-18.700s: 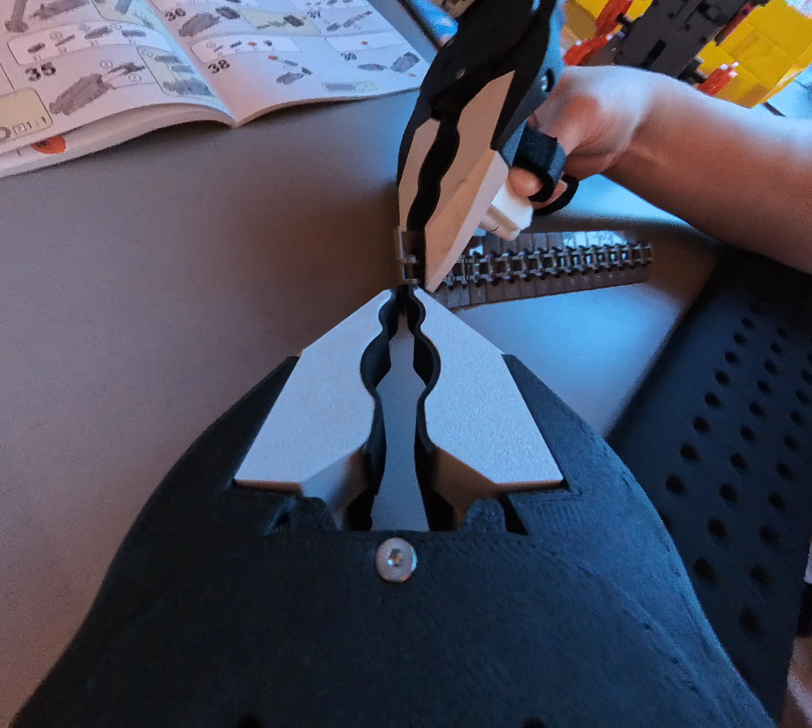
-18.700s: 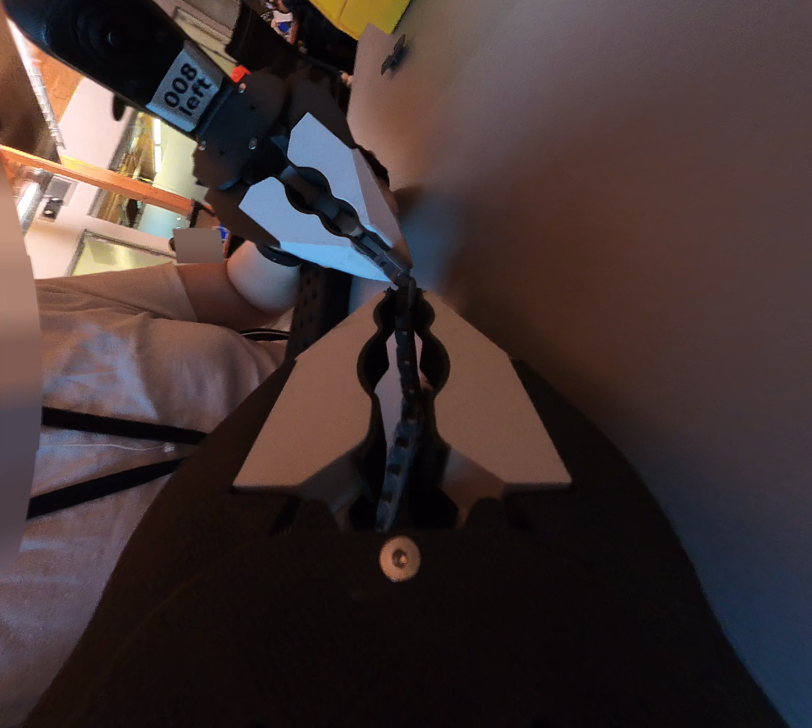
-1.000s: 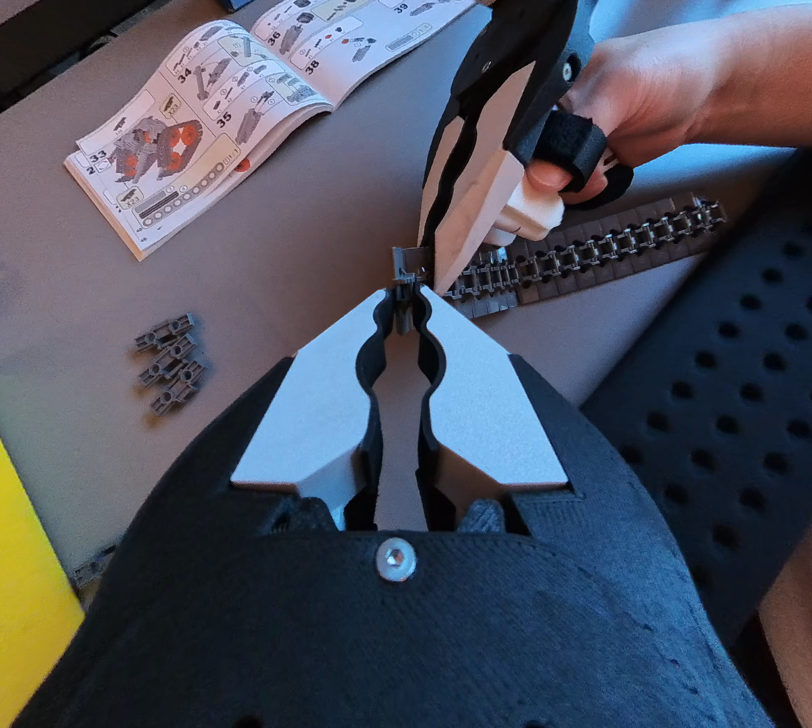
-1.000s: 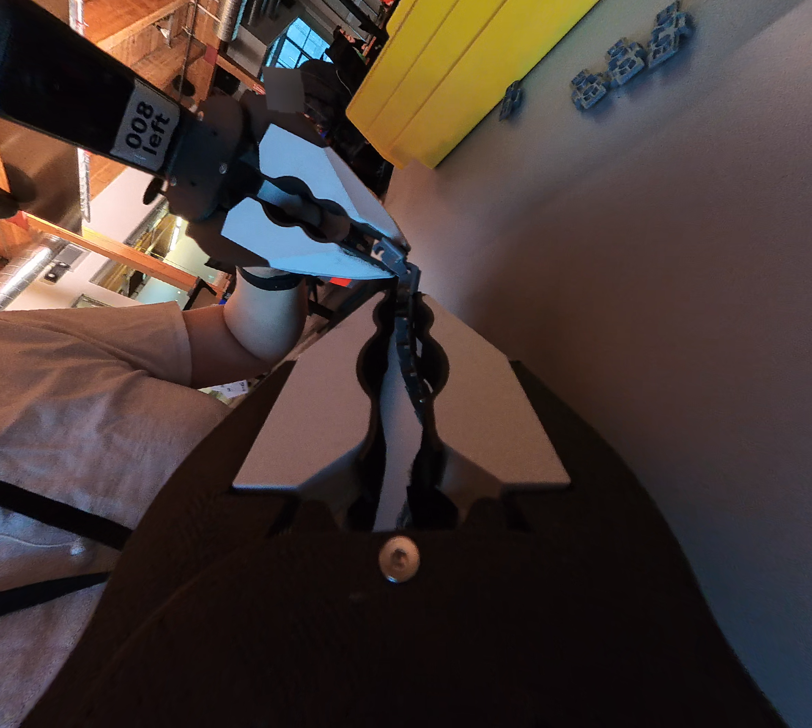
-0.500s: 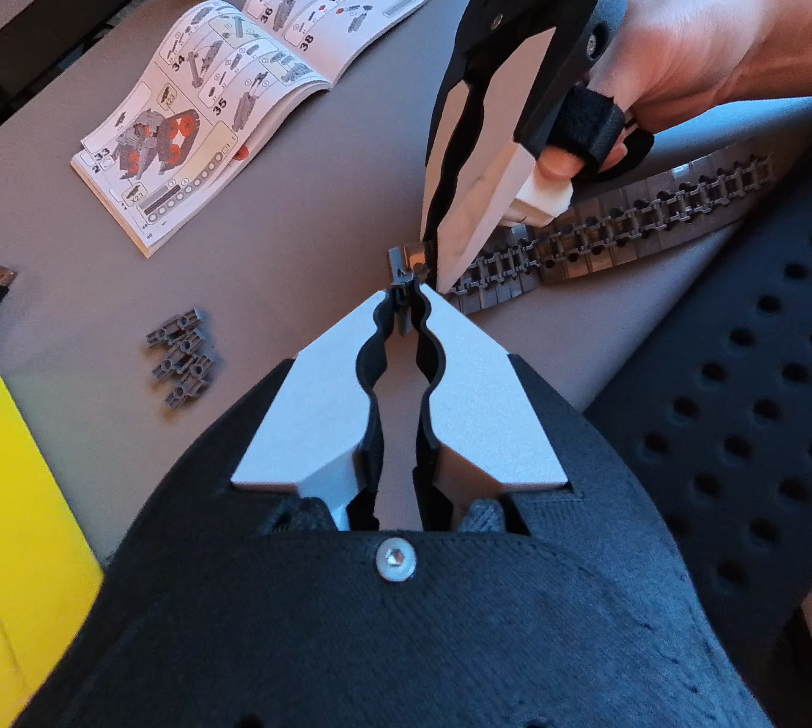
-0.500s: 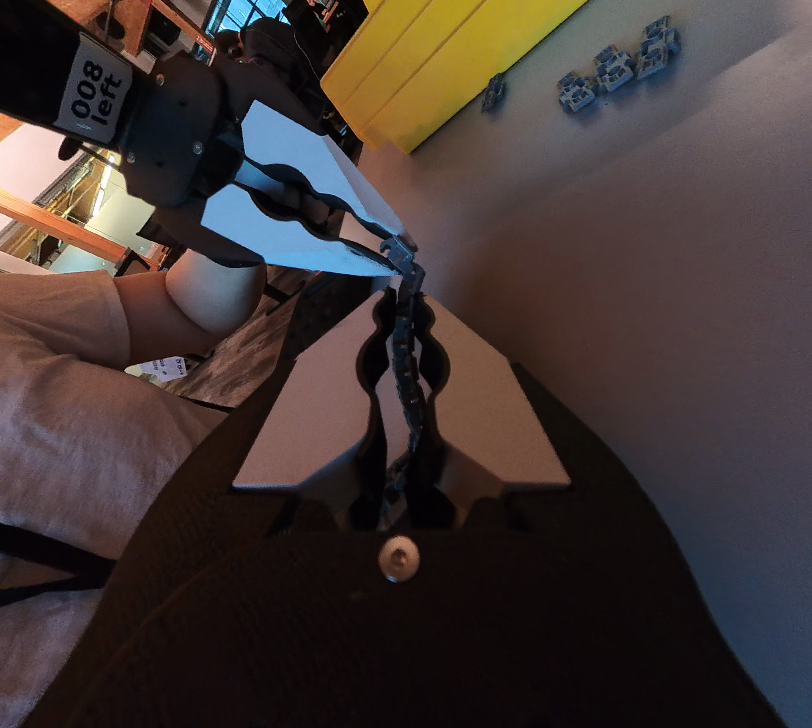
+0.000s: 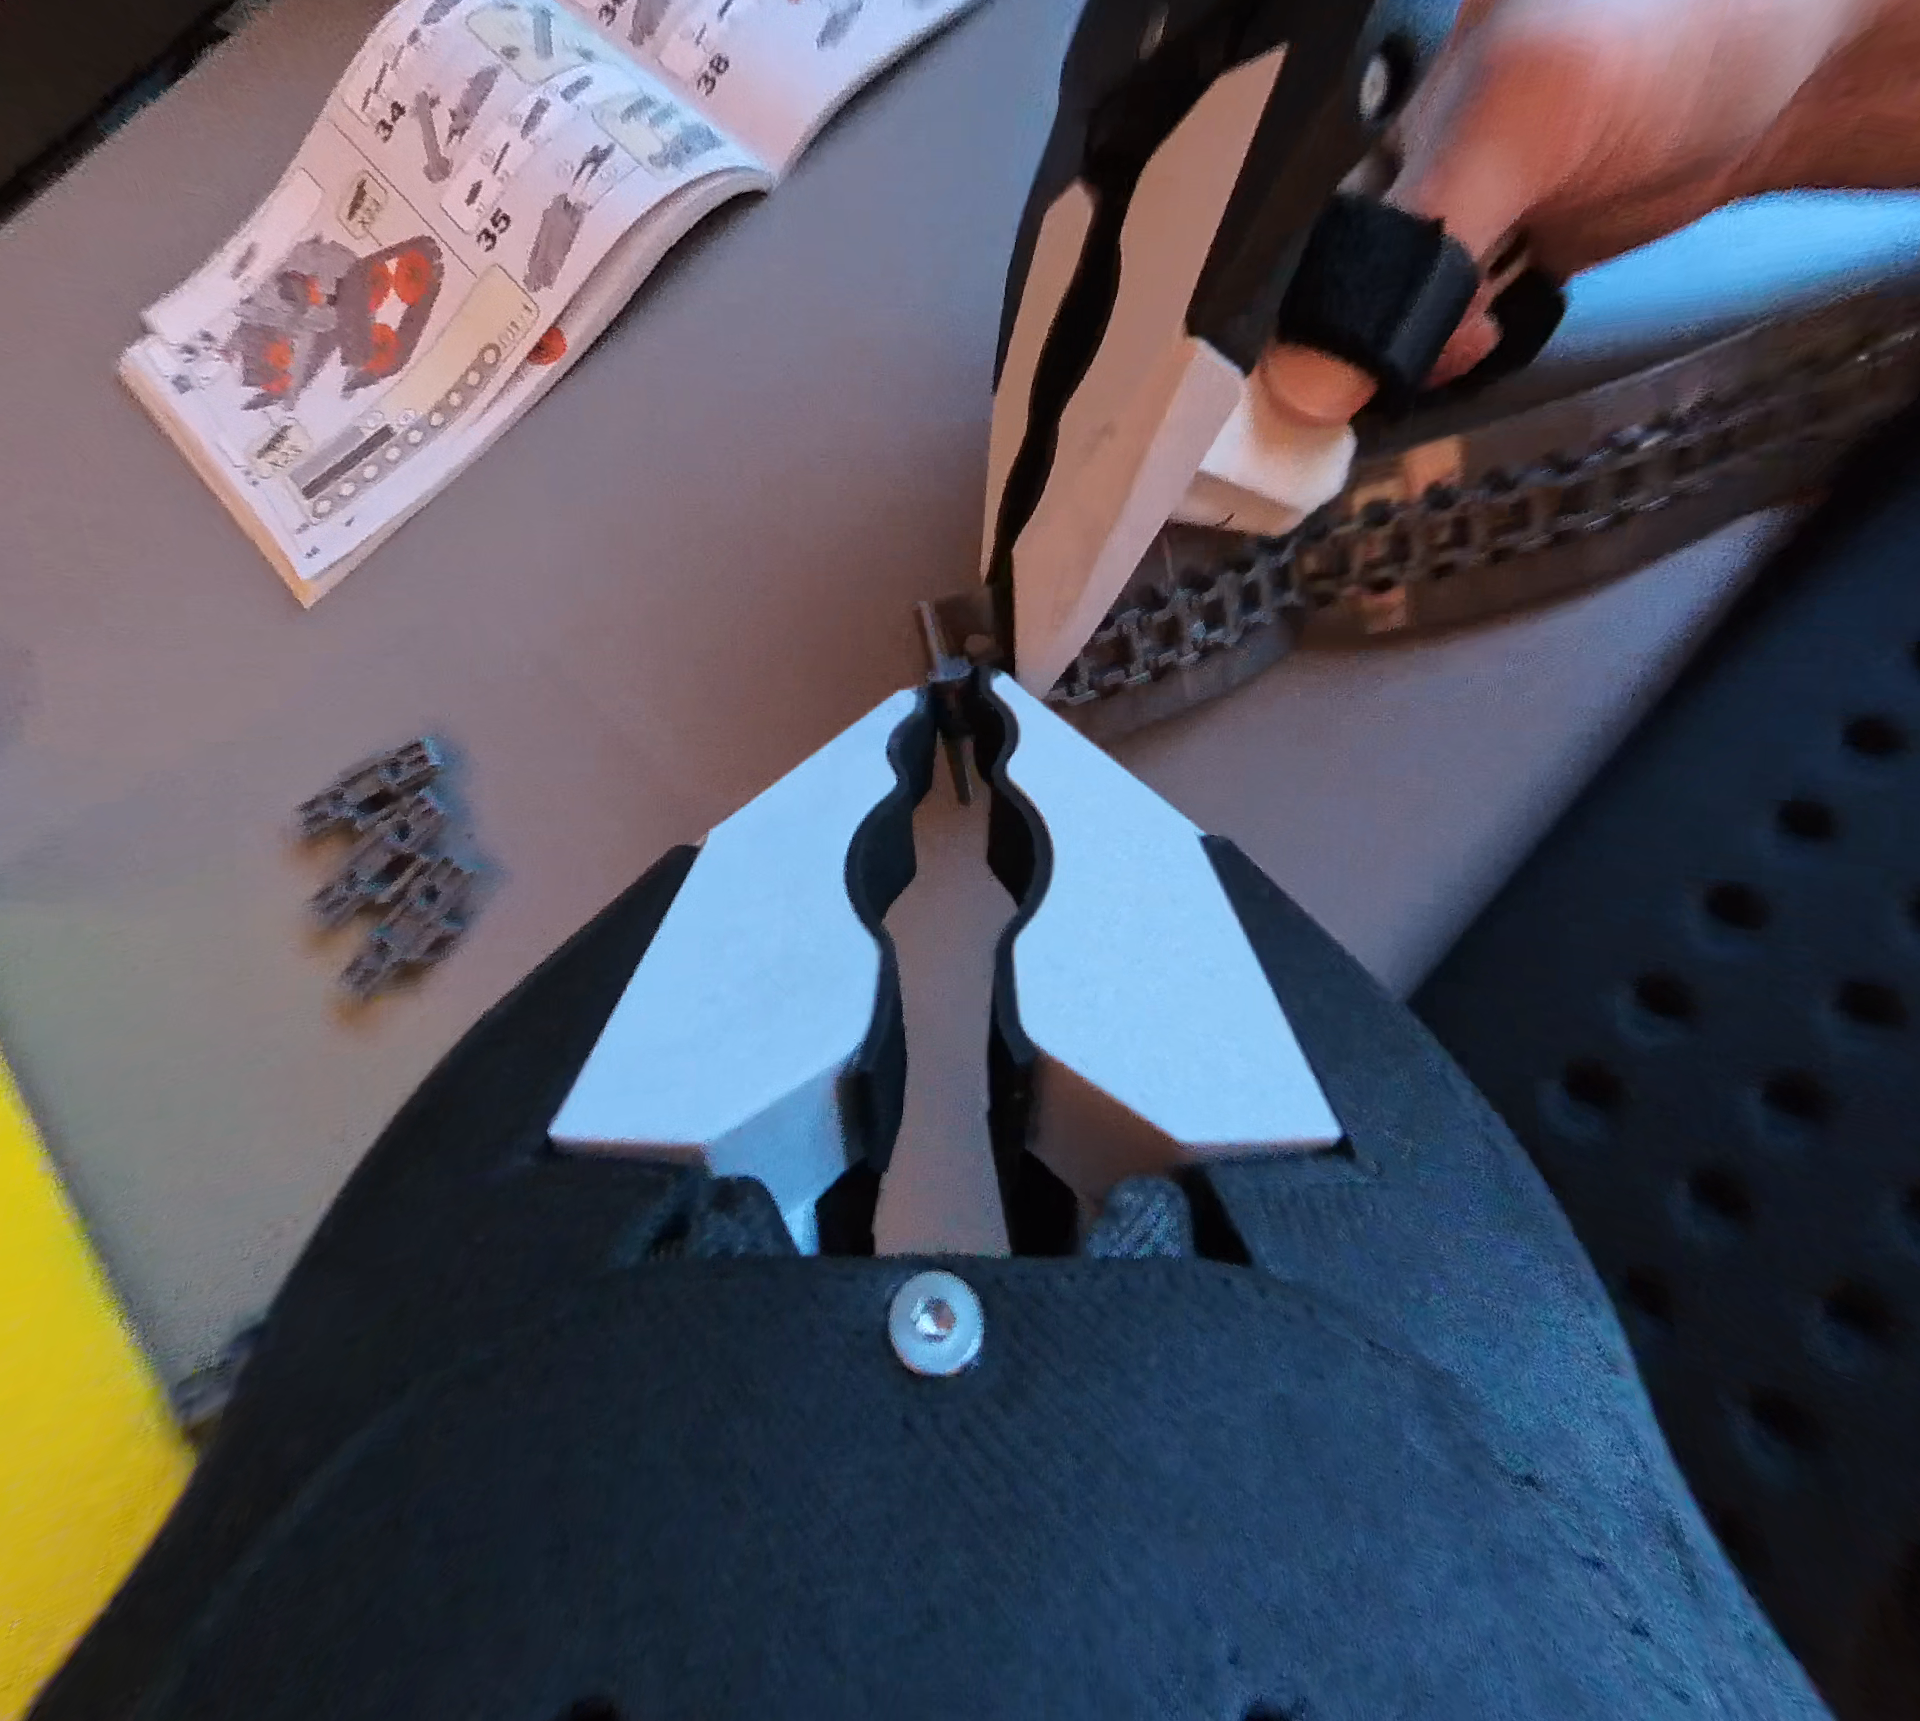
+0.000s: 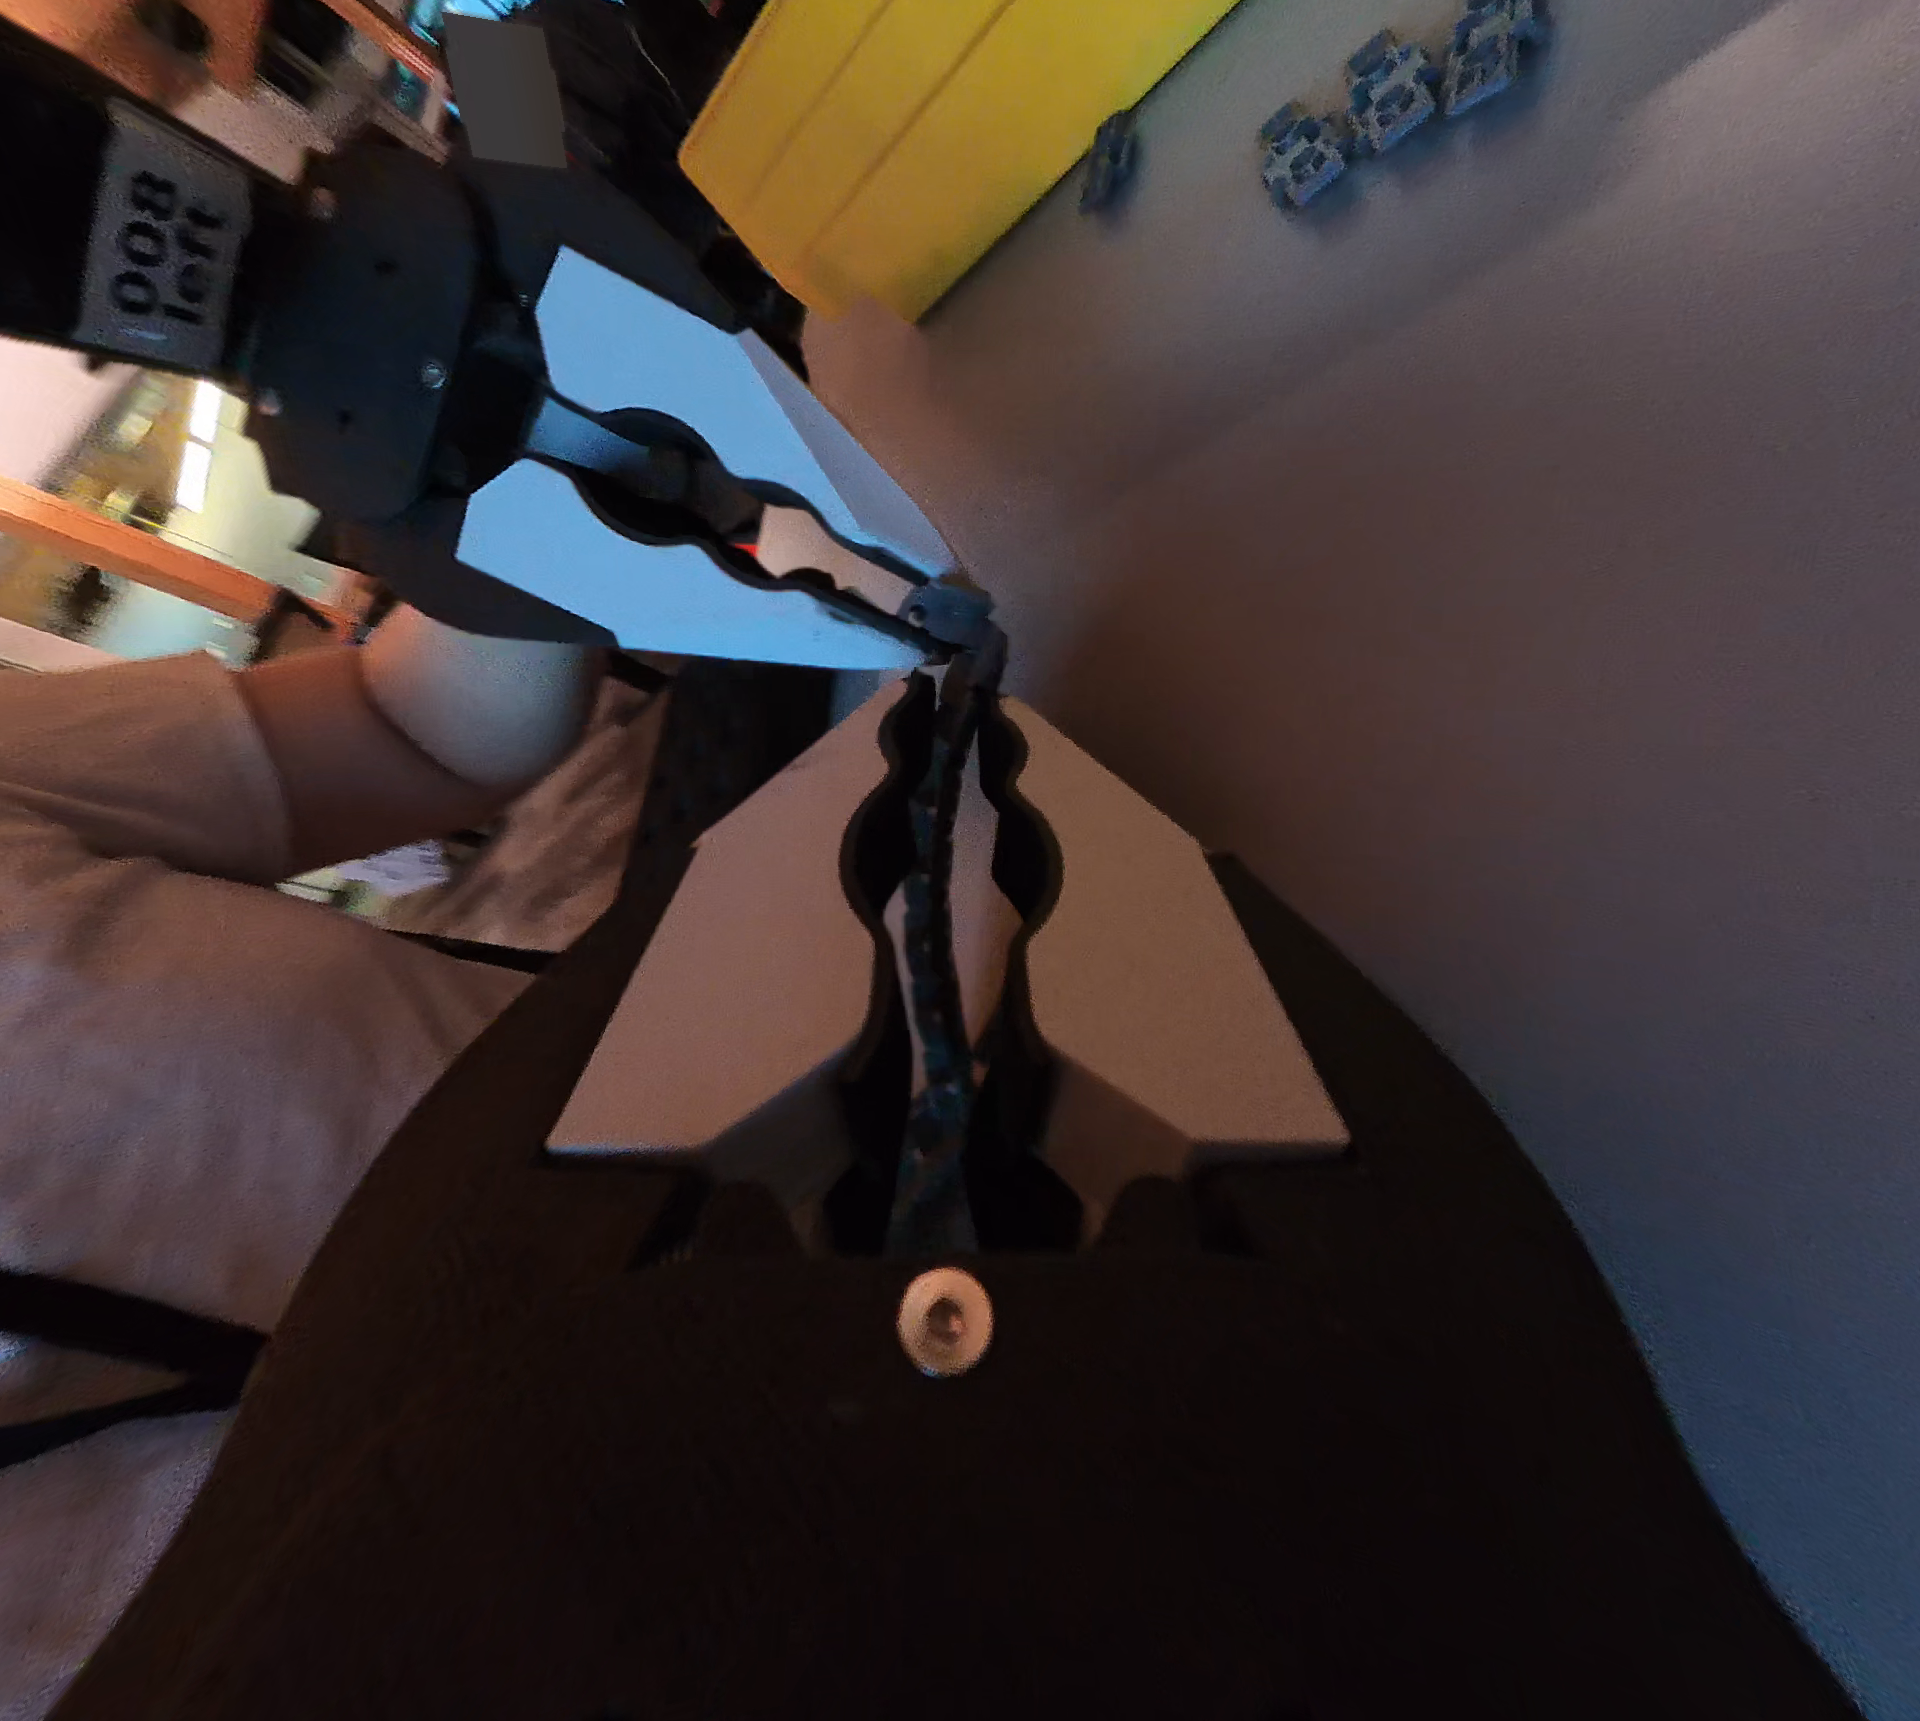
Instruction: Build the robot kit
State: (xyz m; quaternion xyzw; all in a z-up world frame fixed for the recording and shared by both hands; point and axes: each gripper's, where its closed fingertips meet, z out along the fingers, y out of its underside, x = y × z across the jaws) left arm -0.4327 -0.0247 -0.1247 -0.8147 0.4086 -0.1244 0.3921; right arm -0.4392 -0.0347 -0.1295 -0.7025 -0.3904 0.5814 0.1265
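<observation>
Single link [image 7: 948, 645]: a small dark grey piece, which I held above the counter at the very tips of my left tool, just at the free end of the track.
Track [image 7: 1475, 528]: a long dark grey chain of links; one end was lifted and the rest lay on the counter toward the right.
Left tool [image 7: 961, 700]: its two fingers were pressed together on the single link; I saw the same grip from the right wrist view [image 8: 930, 622].
Right tool [image 8: 951, 695]: its fingers were clamped on the end of the track, which ran back between them toward the camera; in the left wrist view [image 7: 1013, 606] it came down from above, tip to tip with my left tool.
Hand [image 7: 1621, 61]: blurred, it held the right tool with one finger under a black strap.
Loose links [image 7: 390, 861]: a small grey heap on the counter, left of my left tool and well apart from it.
Booklet [image 7: 499, 217]: open, with drawings, lying farther on the left.
Yellow bin [image 8: 997, 30]: it stood at the counter's edge near the loose links.
Counter [image 7: 675, 591]: grey-brown and plain.
</observation>
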